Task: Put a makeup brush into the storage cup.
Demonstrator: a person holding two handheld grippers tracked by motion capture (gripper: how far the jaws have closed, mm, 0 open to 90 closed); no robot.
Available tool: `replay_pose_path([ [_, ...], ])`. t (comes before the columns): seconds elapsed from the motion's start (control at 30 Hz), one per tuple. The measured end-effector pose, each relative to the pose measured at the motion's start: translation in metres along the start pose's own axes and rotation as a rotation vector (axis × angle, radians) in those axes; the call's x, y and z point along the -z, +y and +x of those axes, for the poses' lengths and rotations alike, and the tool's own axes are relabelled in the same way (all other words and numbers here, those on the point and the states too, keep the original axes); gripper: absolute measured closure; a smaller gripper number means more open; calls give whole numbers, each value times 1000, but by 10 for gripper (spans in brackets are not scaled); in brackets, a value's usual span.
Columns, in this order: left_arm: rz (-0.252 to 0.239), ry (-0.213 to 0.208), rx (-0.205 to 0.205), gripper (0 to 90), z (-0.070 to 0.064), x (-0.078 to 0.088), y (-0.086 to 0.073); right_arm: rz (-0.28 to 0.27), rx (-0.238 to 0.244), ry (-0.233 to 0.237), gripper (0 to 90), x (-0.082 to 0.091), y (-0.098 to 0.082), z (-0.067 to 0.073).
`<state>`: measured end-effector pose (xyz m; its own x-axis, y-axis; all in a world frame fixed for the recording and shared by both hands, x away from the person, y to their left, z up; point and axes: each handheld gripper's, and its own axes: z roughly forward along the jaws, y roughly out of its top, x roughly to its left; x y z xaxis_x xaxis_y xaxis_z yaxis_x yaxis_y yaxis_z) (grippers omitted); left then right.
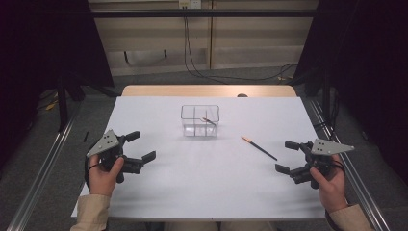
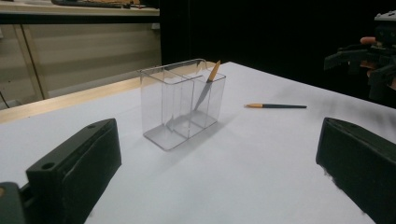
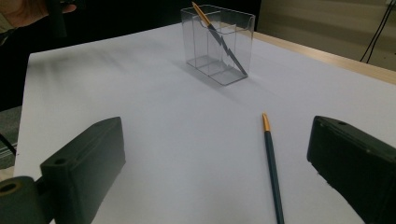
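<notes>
A clear plastic holder (image 1: 200,121) with compartments stands mid-table; one pencil (image 1: 209,121) leans inside its right compartment. In the left gripper view the holder (image 2: 180,105) is ahead with the leaning pencil (image 2: 207,88). A second dark pencil with an orange end (image 1: 259,147) lies flat on the white sheet, right of the holder. It lies between the jaws' line of sight in the right gripper view as pencil (image 3: 272,165). My left gripper (image 1: 141,146) rests open at the left. My right gripper (image 1: 287,156) rests open at the right, just right of the loose pencil.
The white sheet (image 1: 202,192) covers the table, with a wooden strip (image 1: 207,90) along the far edge. Metal rails (image 1: 43,163) run down both sides. Cables hang on the back wall. The holder (image 3: 218,44) stands far ahead in the right gripper view.
</notes>
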<state>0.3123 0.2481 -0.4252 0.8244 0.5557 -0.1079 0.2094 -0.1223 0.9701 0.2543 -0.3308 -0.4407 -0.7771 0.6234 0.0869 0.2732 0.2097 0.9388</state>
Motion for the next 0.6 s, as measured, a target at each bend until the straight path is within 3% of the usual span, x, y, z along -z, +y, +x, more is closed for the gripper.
replay_pose_path([
  [0.3, 25, 16, 1, 0, -2, 13, -5, -4, 0, 12, 35, -7, 1, -2],
  [0.6, 14, 23, 2, 0, 0, 23, -9, -3, 4, 11, 35, -11, 4, -4],
])
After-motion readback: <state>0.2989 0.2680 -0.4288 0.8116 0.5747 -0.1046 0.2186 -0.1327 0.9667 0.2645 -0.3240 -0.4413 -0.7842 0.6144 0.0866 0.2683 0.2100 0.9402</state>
